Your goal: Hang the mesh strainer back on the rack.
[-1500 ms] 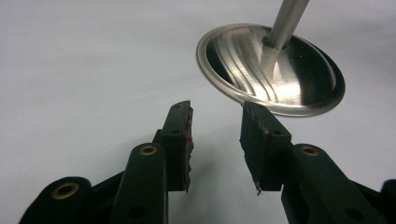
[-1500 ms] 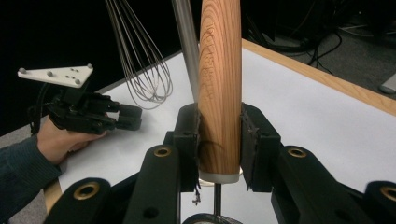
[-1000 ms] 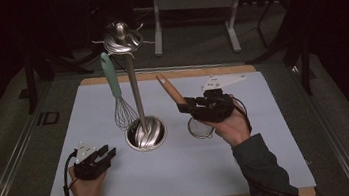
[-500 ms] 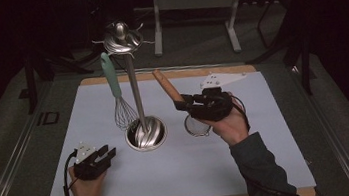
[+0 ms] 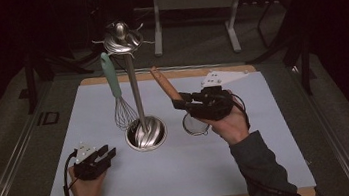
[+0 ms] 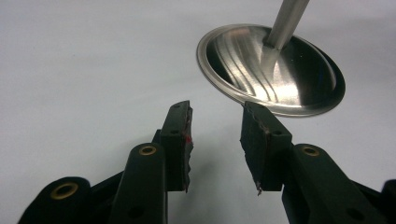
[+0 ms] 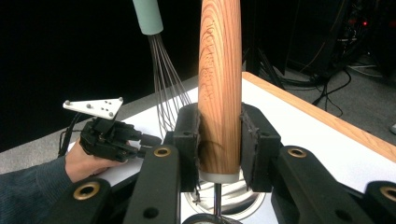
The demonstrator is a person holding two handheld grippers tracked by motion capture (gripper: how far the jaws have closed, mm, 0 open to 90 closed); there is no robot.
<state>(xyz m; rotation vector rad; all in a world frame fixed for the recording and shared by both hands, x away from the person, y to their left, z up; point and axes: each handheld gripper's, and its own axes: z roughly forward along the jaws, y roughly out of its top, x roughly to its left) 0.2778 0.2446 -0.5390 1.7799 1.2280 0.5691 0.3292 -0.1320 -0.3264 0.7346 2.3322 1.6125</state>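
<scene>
While the right claw [image 7: 219,149] clenches the wooden-handled strainer [image 5: 166,86] mid-frame, the released left claw [image 6: 215,140] rests lower left beside the rack's steel base [image 6: 271,70], bare worktop [image 5: 271,166] around.

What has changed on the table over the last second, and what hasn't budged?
Very little. The right hand-held gripper, clamped on the wooden handle of a small strainer, tipped that handle slightly toward the stand. Nothing was picked up or let go. The left hand-held gripper stayed put with jaws open and empty, and the whisk kept hanging from the stand as before.
</scene>
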